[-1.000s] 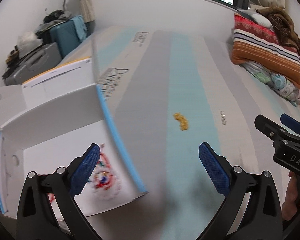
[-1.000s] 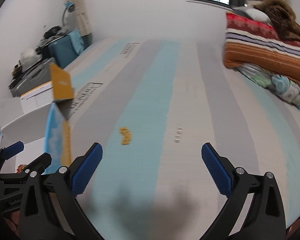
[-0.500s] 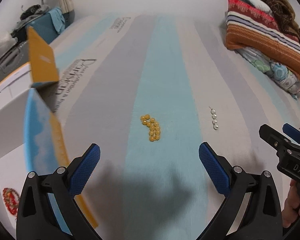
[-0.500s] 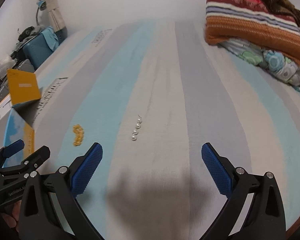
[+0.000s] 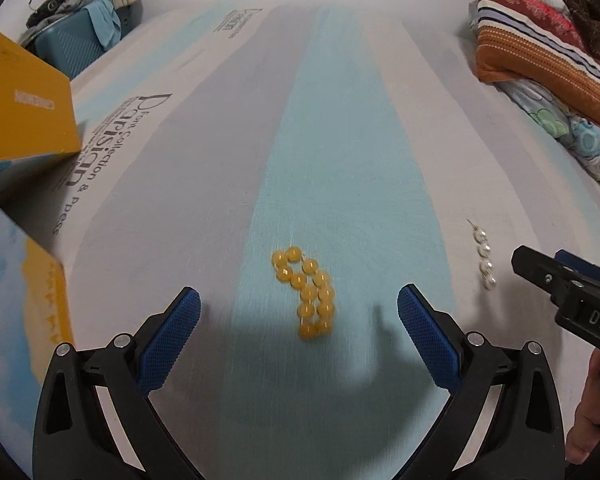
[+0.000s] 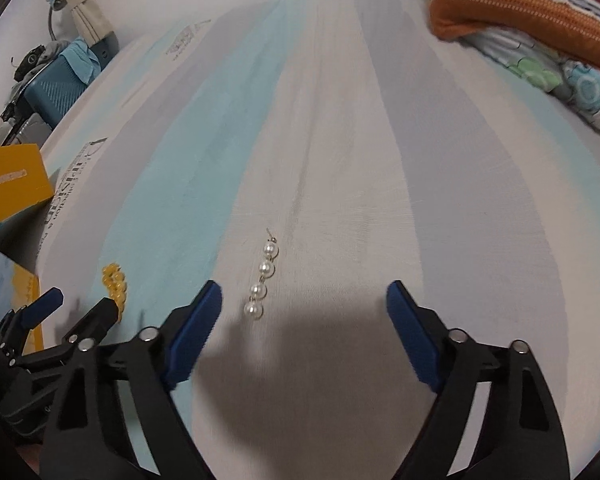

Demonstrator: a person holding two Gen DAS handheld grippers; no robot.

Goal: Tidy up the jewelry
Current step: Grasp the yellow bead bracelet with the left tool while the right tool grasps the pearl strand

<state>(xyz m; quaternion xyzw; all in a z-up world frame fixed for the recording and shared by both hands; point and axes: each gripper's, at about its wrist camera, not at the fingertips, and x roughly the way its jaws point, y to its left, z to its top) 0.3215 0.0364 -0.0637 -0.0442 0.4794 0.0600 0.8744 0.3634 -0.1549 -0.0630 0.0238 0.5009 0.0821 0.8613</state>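
the left gripper (image 5: 299, 312) gaped wide, empty, yellow beads (image 5: 307, 295) lying between its fingers. the right gripper (image 6: 304, 304) was closing, nothing gripped, pearls (image 6: 261, 280) just beyond its left finger (image 6: 192, 336).

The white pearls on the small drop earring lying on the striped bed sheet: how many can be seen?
4. The round white pearls lie in one straight chain on the pale stripe, its metal hook at the far end.

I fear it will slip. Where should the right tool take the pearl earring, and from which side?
Grip the pearl earring across its middle pearls, coming from above. It lies flat in a straight line, so the pads close from its long sides. The right tool is closing, with nothing between its pads.
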